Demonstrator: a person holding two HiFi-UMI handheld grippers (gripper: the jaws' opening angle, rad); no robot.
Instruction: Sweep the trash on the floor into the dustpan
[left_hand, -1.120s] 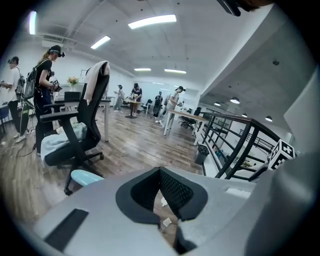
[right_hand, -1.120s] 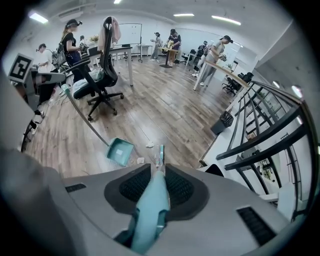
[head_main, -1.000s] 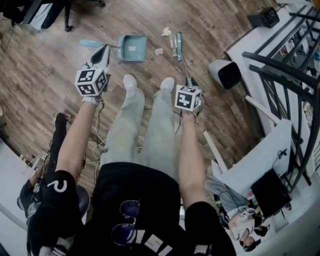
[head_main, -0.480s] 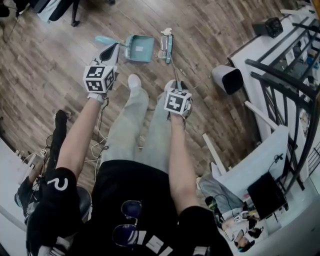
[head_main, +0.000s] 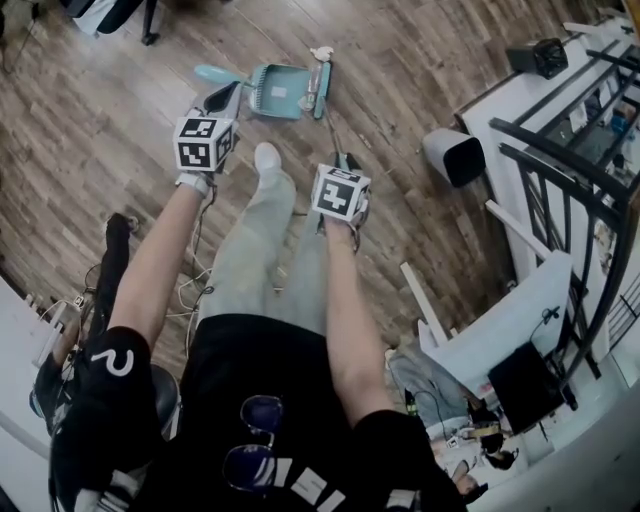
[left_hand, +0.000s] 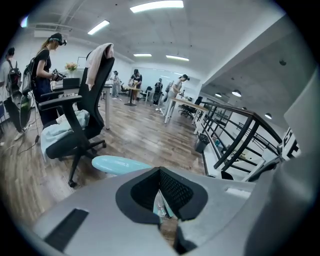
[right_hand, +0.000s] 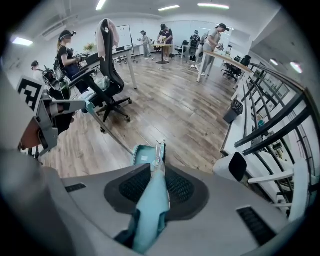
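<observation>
A teal dustpan (head_main: 276, 90) lies on the wooden floor ahead of my feet, with its thin pole running to a teal grip (head_main: 214, 74). My left gripper (head_main: 222, 101) is shut on that grip (left_hand: 120, 163). My right gripper (head_main: 343, 160) is shut on the teal broom handle (right_hand: 150, 210). The broom head (head_main: 321, 85) rests against the dustpan's right side, also seen as broom head (right_hand: 159, 152) beside the dustpan (right_hand: 144, 154). A white scrap of trash (head_main: 321, 52) lies just beyond the broom head.
A white bin with a dark opening (head_main: 452, 155) stands right of the broom. A black railing (head_main: 570, 150) and white ledge run along the right. A black office chair (left_hand: 80, 125) stands to the left. Cables (head_main: 190, 290) trail by my left leg. People stand far off.
The broom head has swept left from the floor beside the dustpan up to its side. My right gripper moved left with it; loose scraps are no longer lying right of the pan.
</observation>
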